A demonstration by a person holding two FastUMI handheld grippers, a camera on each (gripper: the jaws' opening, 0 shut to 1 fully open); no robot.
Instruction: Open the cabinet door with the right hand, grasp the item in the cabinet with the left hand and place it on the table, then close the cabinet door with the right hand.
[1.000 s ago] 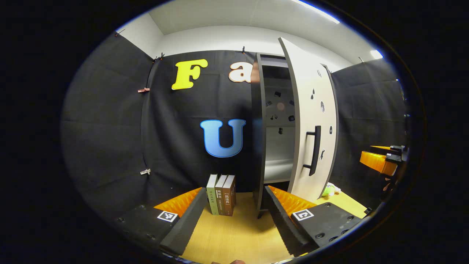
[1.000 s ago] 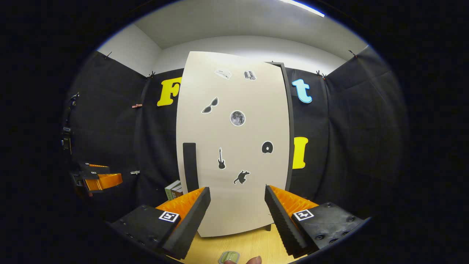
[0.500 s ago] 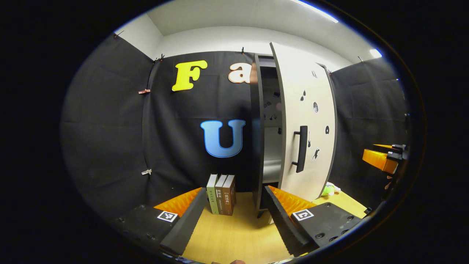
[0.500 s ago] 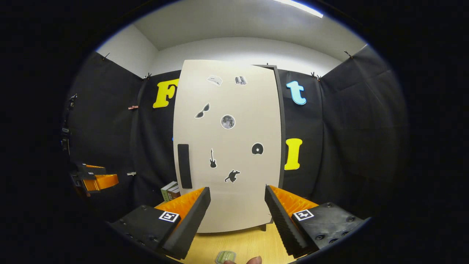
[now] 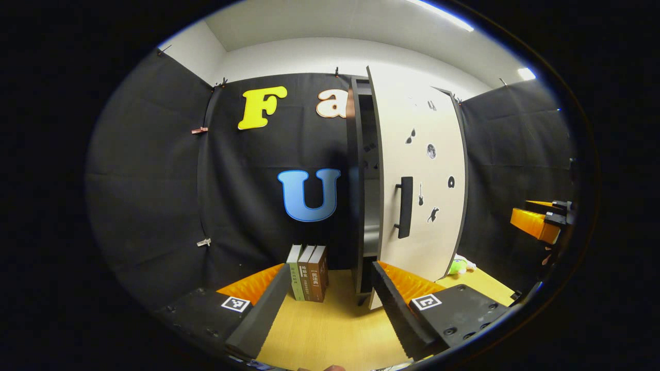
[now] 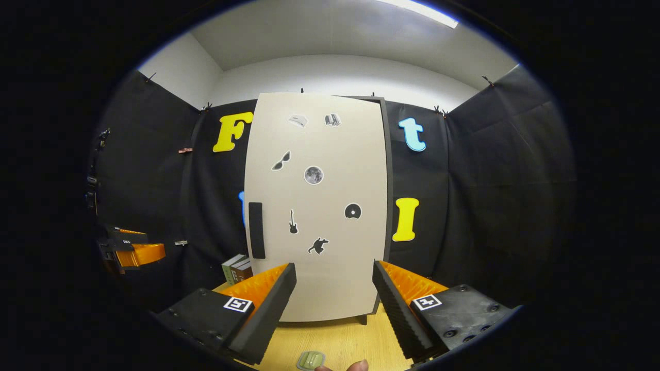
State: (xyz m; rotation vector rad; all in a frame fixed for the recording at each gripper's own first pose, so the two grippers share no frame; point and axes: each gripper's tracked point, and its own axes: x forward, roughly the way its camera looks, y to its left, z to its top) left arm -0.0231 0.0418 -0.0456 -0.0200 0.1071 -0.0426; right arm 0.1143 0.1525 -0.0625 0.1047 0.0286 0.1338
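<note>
The tall cabinet (image 5: 357, 180) stands on the wooden table against the back cloth. Its pale door (image 5: 420, 180) with small stickers and a dark bar handle (image 5: 406, 207) is nearly shut, with a narrow dark gap at the handle side. In the right gripper view the door (image 6: 330, 206) faces me head on, handle (image 6: 256, 230) at its left. My right gripper (image 6: 334, 293) is open and a short way off the door, touching nothing. My left gripper (image 5: 327, 293) is open and holds nothing, low over the table. A small green and white item (image 5: 460, 266) lies on the table right of the cabinet.
Three books (image 5: 308, 265) stand upright left of the cabinet. A small pale green object (image 6: 311, 359) lies on the table (image 6: 340, 342) near a fingertip at the bottom edge. The other gripper shows far off at the right (image 5: 539, 221) and at the left (image 6: 131, 251).
The cabinet door has swung toward shut, from wide open to a narrow gap. The right gripper has drawn back from the door. The left gripper has hardly moved.
</note>
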